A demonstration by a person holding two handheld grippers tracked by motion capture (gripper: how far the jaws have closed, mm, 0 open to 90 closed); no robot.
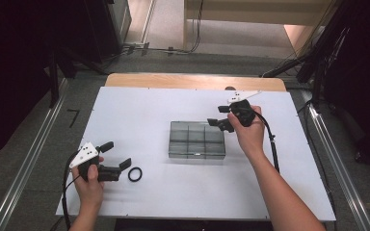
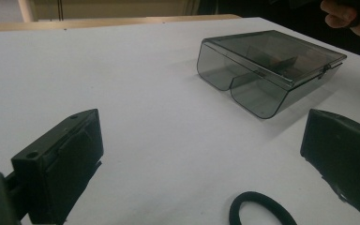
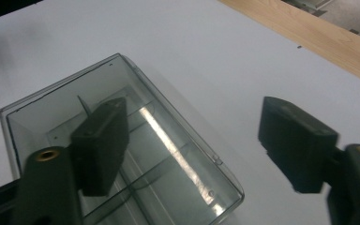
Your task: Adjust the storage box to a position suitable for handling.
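Observed at lower left: left gripper (image 1: 117,155) open beside black ring (image 1: 135,174); at centre right: right gripper (image 1: 218,116) open over closed compartment box (image 1: 197,140).

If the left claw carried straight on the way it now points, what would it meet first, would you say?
Most likely the black ring lying flat on the table, just ahead of the open left claw. The smoky plastic box sits farther along, though exact depth is hard to judge.
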